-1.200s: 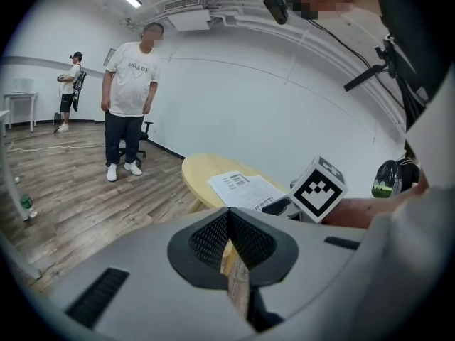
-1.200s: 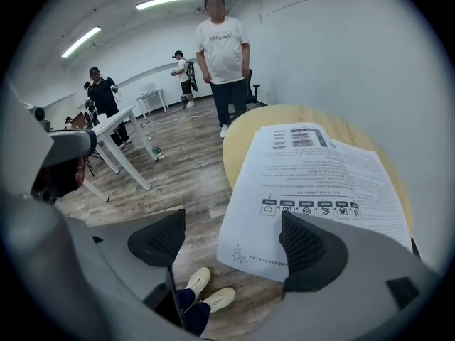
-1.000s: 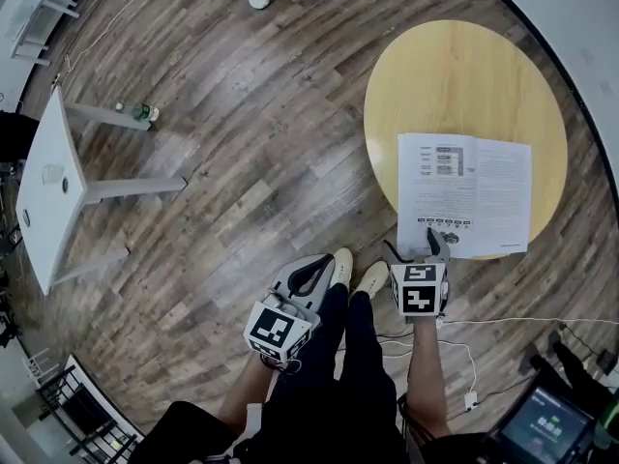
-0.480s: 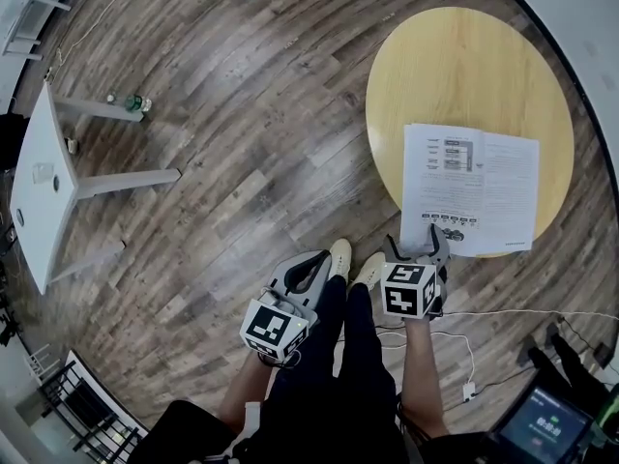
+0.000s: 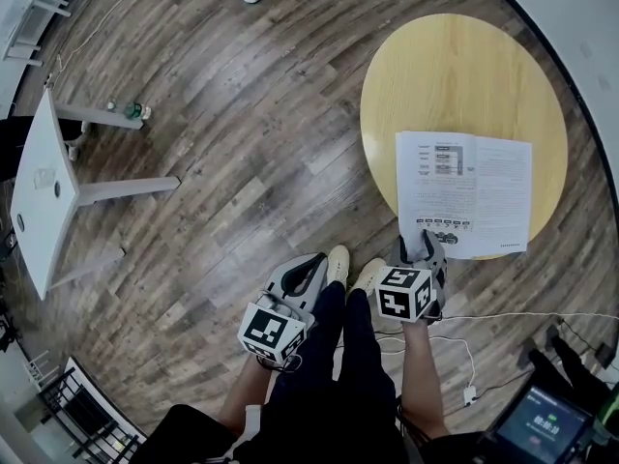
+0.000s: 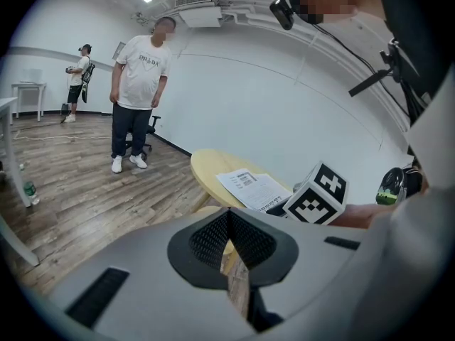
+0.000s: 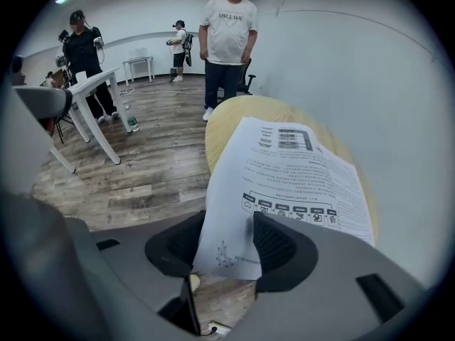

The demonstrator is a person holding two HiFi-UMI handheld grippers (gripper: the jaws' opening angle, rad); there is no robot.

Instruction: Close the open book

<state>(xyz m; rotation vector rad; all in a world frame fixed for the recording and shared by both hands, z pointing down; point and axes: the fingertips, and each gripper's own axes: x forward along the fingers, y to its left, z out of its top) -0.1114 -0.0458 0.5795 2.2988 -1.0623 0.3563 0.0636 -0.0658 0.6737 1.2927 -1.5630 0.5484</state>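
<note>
The right gripper (image 5: 425, 245) had just been closing, its jaws apart around the near corner of the open book (image 5: 464, 193), which lay just ahead on the table (image 5: 455, 75). The page looked light and floppy, best pinched at that corner. The left gripper (image 5: 305, 274) was closed and empty.

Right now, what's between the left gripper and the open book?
The right gripper, shown in the left gripper view; its jaws have just been closing, the book's page edge between them.

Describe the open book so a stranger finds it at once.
Find the round, pale wooden table on the plank floor. The open book lies at its near edge. Nothing else is on that table: look for two white printed pages spread open.
</note>
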